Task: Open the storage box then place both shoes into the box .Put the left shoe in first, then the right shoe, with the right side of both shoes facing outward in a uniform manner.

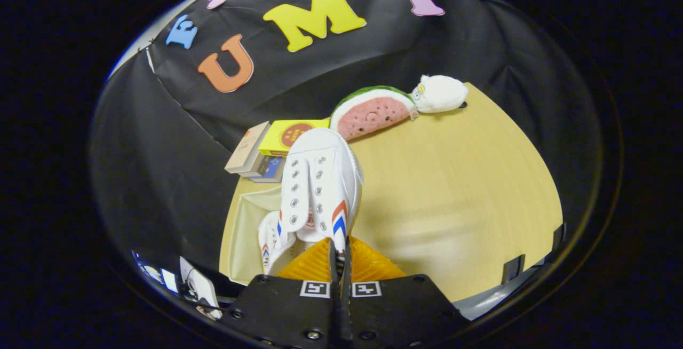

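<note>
The fingers are clenched on the heel edge of a white shoe, which hangs above the worktop. Just beside it, lower down, the other shoe lies in the open box. Books and plush toys sit beyond.

White canvas shoe w/ metal eyelets, no laces seen, red-blue stripes on its side; held up off the table, toe pointing away, heel end pinched btwn the tongs, which sit nearly closed on its rim. Second shoe, same white w/ same stripes, lies lower, just left of the held shoe, partly hidden by it. It sits inside the storage box: pale, open-topped, also left of & below the held shoe.
</note>
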Demonstrator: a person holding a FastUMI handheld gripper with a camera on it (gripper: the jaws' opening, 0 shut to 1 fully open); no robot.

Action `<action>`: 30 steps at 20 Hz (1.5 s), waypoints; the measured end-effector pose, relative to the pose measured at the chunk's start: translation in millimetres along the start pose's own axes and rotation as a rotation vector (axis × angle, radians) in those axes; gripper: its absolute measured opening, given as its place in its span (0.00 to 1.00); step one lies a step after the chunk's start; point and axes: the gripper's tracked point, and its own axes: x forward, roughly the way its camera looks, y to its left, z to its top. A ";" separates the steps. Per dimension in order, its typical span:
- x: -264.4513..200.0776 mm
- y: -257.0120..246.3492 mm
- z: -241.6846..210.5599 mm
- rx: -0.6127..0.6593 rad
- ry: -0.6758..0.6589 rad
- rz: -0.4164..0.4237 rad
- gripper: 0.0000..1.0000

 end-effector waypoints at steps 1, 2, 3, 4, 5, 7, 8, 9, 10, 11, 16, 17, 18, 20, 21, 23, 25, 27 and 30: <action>2.7 17.6 2.0 -0.008 -0.005 0.006 0.00; 6.5 34.4 -2.7 -0.017 -0.005 0.012 0.00; 10.6 50.3 -8.9 -0.023 -0.003 0.017 0.00; 16.0 64.5 -15.7 -0.028 0.000 0.020 0.00; 22.6 77.4 -20.9 -0.038 0.003 0.022 0.00; 37.7 95.8 -33.0 -0.057 0.005 0.014 0.00; 45.2 102.4 -38.4 -0.062 0.007 0.007 0.00; 51.9 106.9 -44.7 -0.064 0.012 -0.002 0.00; 58.6 110.0 -50.3 -0.065 0.016 -0.012 0.00; 63.8 109.9 -55.9 -0.068 0.019 -0.026 0.00; 82.3 100.5 -66.0 -0.071 0.018 -0.094 0.00; 85.4 97.5 -67.4 -0.067 0.021 -0.103 0.00; 87.6 95.2 -68.8 -0.065 0.021 -0.111 0.00; 89.7 94.3 -73.0 -0.062 0.029 -0.127 0.00; 91.8 91.8 -75.0 -0.062 0.032 -0.134 0.00; 95.3 85.4 -77.1 -0.062 0.034 -0.140 0.00; 102.9 79.7 -79.6 -0.062 0.052 -0.153 0.00; 100.5 88.4 -85.2 -0.039 0.080 -0.109 0.19; 88.9 94.6 -72.1 -0.064 0.042 -0.084 0.66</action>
